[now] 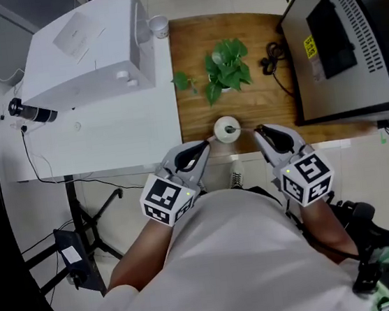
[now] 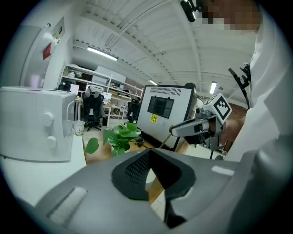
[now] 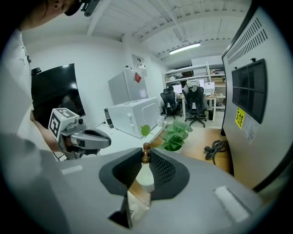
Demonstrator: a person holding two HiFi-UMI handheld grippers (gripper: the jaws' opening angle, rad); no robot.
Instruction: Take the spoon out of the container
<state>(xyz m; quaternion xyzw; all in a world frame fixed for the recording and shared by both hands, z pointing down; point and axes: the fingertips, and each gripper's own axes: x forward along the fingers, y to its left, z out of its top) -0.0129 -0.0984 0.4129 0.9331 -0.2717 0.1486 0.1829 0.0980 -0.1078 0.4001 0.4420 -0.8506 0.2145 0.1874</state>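
As it stands in container (image 1: 218, 131), spoon (image 3: 145, 154) brown-knobbed.

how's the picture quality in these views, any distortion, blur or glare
Head view: evenly lit and sharp, with the container clear. Left gripper view: strong fisheye with black corners, and the near jaws look soft. Right gripper view: the same fisheye bows the cabinet edge; the ceiling light is bright, but no glare reaches the spoon.

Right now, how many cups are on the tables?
2. One white cup stands at the wooden table's near edge; a paper cup stands far back, beside the white machine. More may be hidden.
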